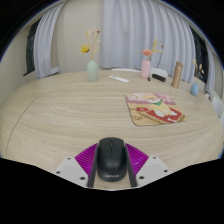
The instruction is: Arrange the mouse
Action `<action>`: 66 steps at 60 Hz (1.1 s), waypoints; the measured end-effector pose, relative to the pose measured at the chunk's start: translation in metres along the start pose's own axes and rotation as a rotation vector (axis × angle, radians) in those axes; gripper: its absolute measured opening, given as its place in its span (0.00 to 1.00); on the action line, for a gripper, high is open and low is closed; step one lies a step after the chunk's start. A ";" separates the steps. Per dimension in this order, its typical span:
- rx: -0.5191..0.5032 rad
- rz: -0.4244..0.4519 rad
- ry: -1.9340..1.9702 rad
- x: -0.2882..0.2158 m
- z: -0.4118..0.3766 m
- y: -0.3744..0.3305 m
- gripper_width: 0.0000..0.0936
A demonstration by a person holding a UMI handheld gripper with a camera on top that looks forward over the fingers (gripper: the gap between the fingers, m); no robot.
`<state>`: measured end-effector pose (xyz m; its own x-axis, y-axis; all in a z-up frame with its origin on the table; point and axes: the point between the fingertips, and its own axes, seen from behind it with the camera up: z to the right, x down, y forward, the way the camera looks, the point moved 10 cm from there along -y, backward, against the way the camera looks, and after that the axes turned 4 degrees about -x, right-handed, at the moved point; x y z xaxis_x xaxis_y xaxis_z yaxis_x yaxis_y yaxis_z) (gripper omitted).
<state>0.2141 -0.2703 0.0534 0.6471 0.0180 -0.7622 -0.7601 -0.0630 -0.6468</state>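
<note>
nearest to the camera is the black mouse (pixel 109 159), which sits between the two purple pads (pixel 86 157) of the claw (pixel 110 166). both pads seem to press on its sides, so i judge the claw is clenched on the mouse, though whether the mouse is lifted or rests on the worktop (pixel 60 115) i cannot tell. beyond the fingers lies the pale wooden worktop, and further ahead, a little to the right, lies a colourful mouse mat (pixel 154 108) with a cartoon picture, flat and well apart from the mouse. at the far edge stand a pale green vase (pixel 92 70) with yellow flowers, a pink bottle (pixel 146 67) and some small things i cannot name, with curtains (pixel 120 30) behind them. the step in hand looks to be the carrying of the mouse. the next move probably calls for bringing it forward and to the right, over the mat, then lowering it level before the fingers let go. the claw points straight ahead and low over the worktop, roughly level. the hand that holds it is not visible.
</note>
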 end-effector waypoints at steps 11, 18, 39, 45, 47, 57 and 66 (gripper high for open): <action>0.007 -0.030 0.017 -0.003 -0.001 0.000 0.41; -0.006 -0.044 0.039 -0.012 0.002 -0.009 0.37; 0.107 0.191 0.092 -0.190 0.121 0.020 0.37; 0.147 0.140 0.099 -0.187 0.161 0.072 0.37; 0.151 0.124 0.098 -0.182 0.170 0.086 0.37; 0.137 0.029 0.081 -0.140 0.186 0.122 0.37; 0.147 0.000 0.101 -0.119 0.187 0.127 0.49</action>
<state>0.0296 -0.0939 0.0574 0.6442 -0.0824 -0.7604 -0.7559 0.0835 -0.6494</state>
